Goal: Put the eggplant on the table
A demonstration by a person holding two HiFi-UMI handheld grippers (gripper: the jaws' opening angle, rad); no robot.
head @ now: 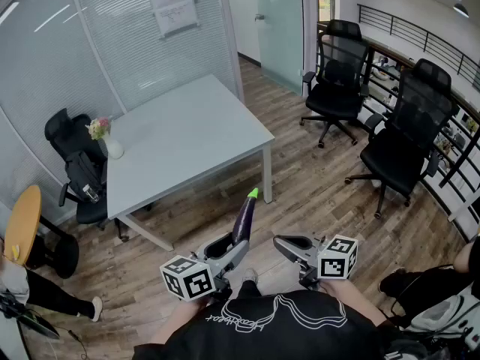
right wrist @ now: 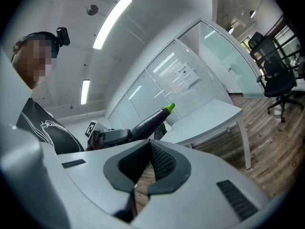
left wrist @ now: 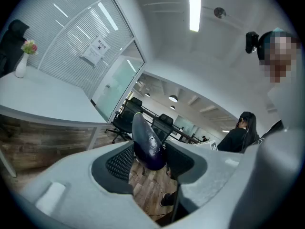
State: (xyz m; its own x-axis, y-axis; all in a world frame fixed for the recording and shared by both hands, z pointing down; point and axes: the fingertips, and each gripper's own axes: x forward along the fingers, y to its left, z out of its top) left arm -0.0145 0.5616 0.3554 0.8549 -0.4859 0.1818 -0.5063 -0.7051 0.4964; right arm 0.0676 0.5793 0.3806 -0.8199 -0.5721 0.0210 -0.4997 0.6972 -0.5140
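A dark purple eggplant [head: 242, 221] with a green stem end sticks up and forward out of my left gripper [head: 227, 250], which is shut on its thick end. In the left gripper view the eggplant [left wrist: 147, 143] sits between both ribbed pads, above wooden floor. The grey table [head: 196, 137] stands ahead, apart from the eggplant. My right gripper [head: 283, 244] hangs beside the left one, shut with nothing in it. Its pads meet at the tips in the right gripper view [right wrist: 150, 147], where the eggplant [right wrist: 151, 119] and the table [right wrist: 209, 119] also show.
A white vase with flowers [head: 106, 139] stands on the table's left edge. One black chair [head: 79, 172] is at the table's left, and two office chairs [head: 394, 137] stand at the right. A person [head: 26, 285] is at the lower left. A railing [head: 442, 43] runs along the right.
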